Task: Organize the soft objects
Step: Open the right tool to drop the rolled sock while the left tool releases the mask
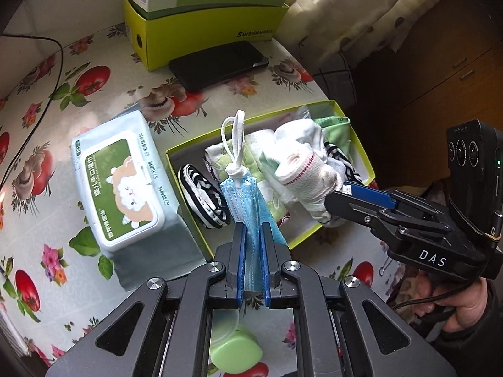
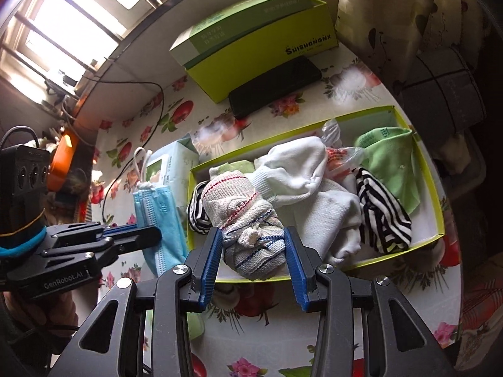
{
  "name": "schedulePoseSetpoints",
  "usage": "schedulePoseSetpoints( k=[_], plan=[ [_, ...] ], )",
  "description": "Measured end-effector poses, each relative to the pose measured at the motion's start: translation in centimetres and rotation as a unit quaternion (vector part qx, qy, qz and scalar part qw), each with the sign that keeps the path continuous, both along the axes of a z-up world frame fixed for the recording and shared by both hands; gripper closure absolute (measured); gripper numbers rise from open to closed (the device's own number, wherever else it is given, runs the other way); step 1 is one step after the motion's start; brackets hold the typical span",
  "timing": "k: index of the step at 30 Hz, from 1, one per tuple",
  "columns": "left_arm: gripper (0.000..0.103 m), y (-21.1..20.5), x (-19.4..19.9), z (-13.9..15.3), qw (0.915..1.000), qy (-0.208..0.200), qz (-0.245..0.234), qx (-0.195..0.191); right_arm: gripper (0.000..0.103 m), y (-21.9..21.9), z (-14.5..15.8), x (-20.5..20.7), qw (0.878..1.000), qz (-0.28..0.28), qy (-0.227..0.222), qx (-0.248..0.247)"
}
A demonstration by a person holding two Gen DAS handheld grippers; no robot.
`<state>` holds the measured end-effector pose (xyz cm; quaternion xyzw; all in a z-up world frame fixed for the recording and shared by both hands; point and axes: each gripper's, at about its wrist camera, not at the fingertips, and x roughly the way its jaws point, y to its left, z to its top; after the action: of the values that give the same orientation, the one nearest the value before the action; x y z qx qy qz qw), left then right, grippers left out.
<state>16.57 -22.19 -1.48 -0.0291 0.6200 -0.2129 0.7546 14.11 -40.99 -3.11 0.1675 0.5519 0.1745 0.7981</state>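
My left gripper [image 1: 252, 231] is shut on a folded blue face mask [image 1: 248, 201] with knotted white ear loops, held above the near edge of the shallow green box [image 1: 314, 229]. My right gripper [image 2: 254, 238] is shut on a rolled white knitted cloth [image 2: 248, 220] with red and blue stitching, over the box's front left part [image 2: 204, 169]. The box holds white socks [image 2: 301, 169], striped black-and-white cloths [image 2: 383, 213] and a light green cloth [image 2: 393, 157]. The mask also shows in the right wrist view [image 2: 157, 213], left of the box.
A wet-wipes pack [image 1: 125, 188] lies left of the box. A black phone [image 1: 220, 62] and a yellow-green carton [image 1: 204, 31] with a white-green box on top stand behind. A black cable [image 1: 47, 94] runs at left. A green soap-like object [image 1: 235, 352] lies below my left gripper.
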Motion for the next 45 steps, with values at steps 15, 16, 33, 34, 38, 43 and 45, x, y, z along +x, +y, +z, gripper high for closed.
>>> schedulePoseSetpoints(
  k=[15,16,33,34,38,43,45],
  plan=[
    [0.091,-0.9,1.8,-4.3,0.9987,0.045,-0.001,0.023,0.061,1.7,-3.2,1.2,0.999,0.014,0.036,-0.003],
    [0.09,-0.9,1.7,-4.2,0.9988,0.042,0.0,0.024,0.061,1.8,-3.0,1.1,0.999,0.017,0.035,-0.005],
    [0.092,-1.3,0.9,-3.1,0.9996,0.026,0.008,0.001,0.069,3.1,-1.7,1.4,0.995,0.076,-0.009,-0.061],
    [0.092,-1.3,0.9,-2.7,0.9997,0.019,0.009,-0.008,0.069,2.9,-1.2,1.3,0.995,0.071,-0.017,-0.068],
    [0.091,-1.4,1.6,-2.8,0.9997,0.017,0.019,-0.003,0.069,2.6,-1.4,1.4,0.995,0.06,-0.012,-0.079],
    [0.084,-0.7,1.6,-3.6,0.9984,0.041,0.036,0.013,0.066,2.8,-2.2,1.3,0.996,0.062,0.01,-0.068],
    [0.08,-0.7,1.3,-2.9,0.9987,0.029,0.036,0.02,0.066,2.7,-1.3,1.0,0.997,0.059,-0.001,-0.058]
  ],
)
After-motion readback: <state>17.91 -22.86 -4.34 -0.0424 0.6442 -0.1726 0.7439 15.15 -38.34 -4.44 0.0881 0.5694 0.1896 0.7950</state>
